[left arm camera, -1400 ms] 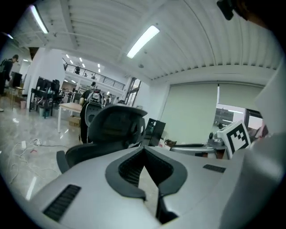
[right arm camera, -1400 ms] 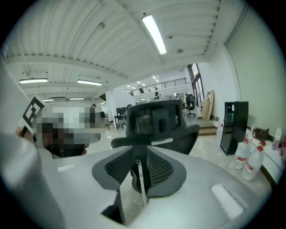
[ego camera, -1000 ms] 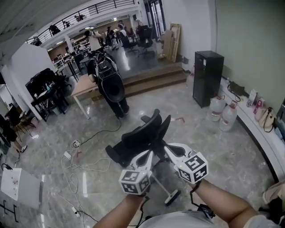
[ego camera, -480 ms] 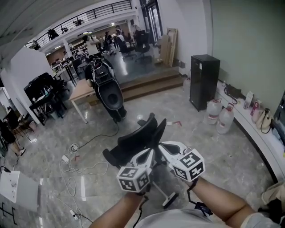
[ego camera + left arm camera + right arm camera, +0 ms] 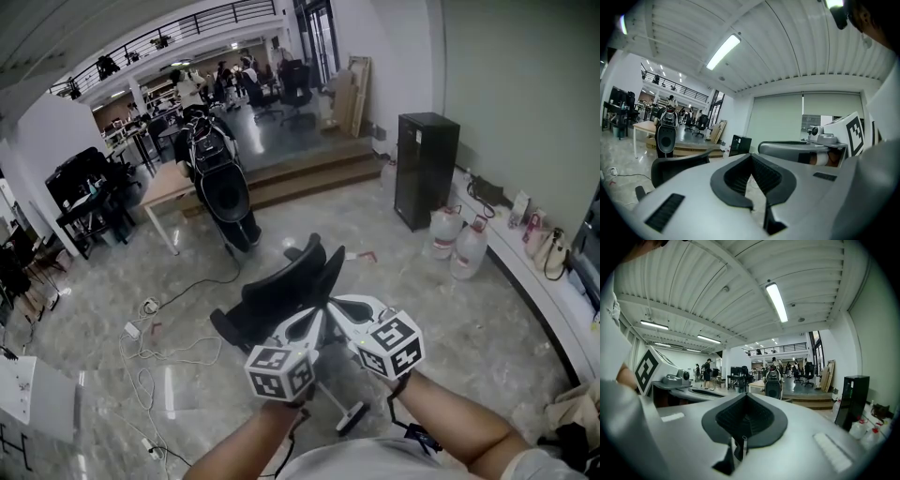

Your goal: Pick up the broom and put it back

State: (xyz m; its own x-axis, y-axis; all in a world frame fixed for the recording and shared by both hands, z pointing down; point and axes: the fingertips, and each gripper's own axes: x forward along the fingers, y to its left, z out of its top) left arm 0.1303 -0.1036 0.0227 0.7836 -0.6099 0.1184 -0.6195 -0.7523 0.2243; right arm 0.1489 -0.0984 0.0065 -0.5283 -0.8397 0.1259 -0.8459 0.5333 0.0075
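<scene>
Grey polished stone floor (image 5: 450, 323) fills most of the head view. A black office chair (image 5: 281, 291) stands on it directly ahead of the person, its back turned toward the camera.

Both grippers are held close together in front of the chair and point roughly level. The left gripper (image 5: 751, 185) has its jaws a narrow wedge apart. Bare floor shows through the gap, and nothing is between the ribbed pads. The right gripper (image 5: 745, 420) has its pads pressed together on nothing.

The broom (image 5: 351, 416) is hard to make out. The only candidate is a pale straight stick ending in a dark crosspiece, lying on the floor just below the grippers and beside the chair. Both grippers are apart from it. The marker cubes and the person's forearms cover its upper length. I cannot tell whether it is the broom or a leg of the chair's base. Neither gripper view shows it, since their own grey bodies block the floor below.
</scene>
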